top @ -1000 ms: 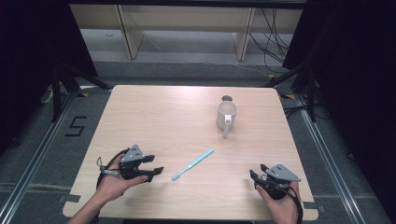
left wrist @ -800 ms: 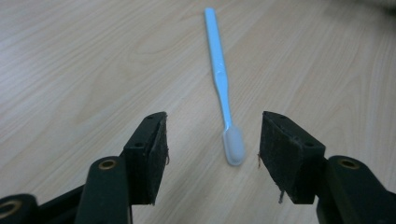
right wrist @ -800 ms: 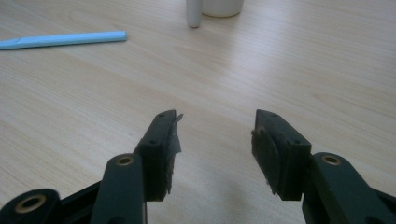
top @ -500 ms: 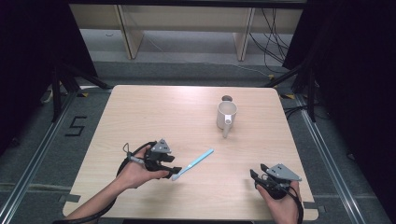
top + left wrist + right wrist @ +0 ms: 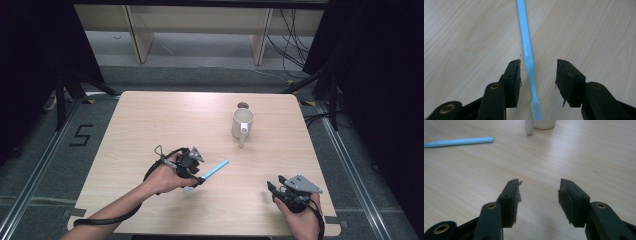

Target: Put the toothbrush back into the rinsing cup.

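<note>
So far nothing is lifted: the left gripper (image 5: 537,82), jaws open, straddles the toothbrush (image 5: 527,53), which lies flat at the frame's lower centre; gripping and lifting remain. It is slim, pale blue, with white bristles. The right gripper (image 5: 539,201) rests open, lower right.

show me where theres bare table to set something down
The far left quarter of the table, left of the white mug, is bare. So is the near strip between the left gripper and the right gripper. It is crowded mid-table, where the left gripper straddles the blue toothbrush.
</note>
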